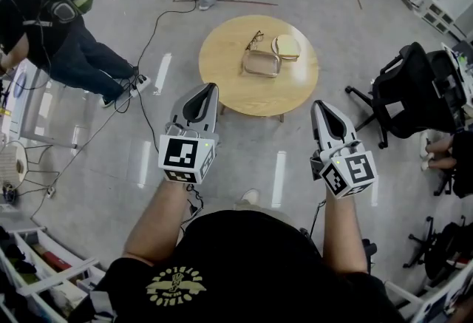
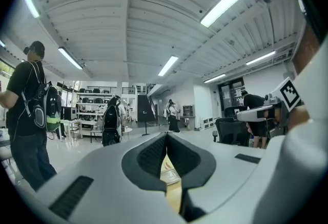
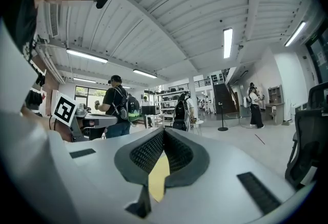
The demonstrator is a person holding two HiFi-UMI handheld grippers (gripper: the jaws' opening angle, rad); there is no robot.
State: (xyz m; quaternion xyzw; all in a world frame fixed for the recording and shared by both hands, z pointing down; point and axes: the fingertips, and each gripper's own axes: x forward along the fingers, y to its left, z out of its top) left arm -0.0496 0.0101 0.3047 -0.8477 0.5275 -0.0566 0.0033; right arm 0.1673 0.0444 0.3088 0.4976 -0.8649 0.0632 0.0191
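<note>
Held left gripper [image 1: 210,89] and right gripper [image 1: 319,106] above floor [image 1: 244,144], just short of round wooden table [image 1: 222,70], both pairs of jaws closed on nothing. Showed square black-and-white markers [image 1: 182,151] only; shirt emblem [image 1: 175,284] unreadable. On table, close together: eyeglasses [image 1: 255,39], tray [image 1: 261,63], tan case [image 1: 286,46]. Right of table, black office chair [image 1: 403,89].

Ahead of you, a round wooden table [image 1: 225,74] stands on the grey polished floor [image 1: 148,159]. Three things lie on its top, gathered toward the far side and just right of the middle. A pair of glasses [image 1: 255,39] lies farthest back. Just in front of them sits a boxy see-through container [image 1: 261,63], perhaps a tray or a case; your head view shows it too small to be sure. A pale rounded piece [image 1: 286,46] rests right beside it. Left of the table, a black cable [image 1: 152,39] trails across the floor.
</note>
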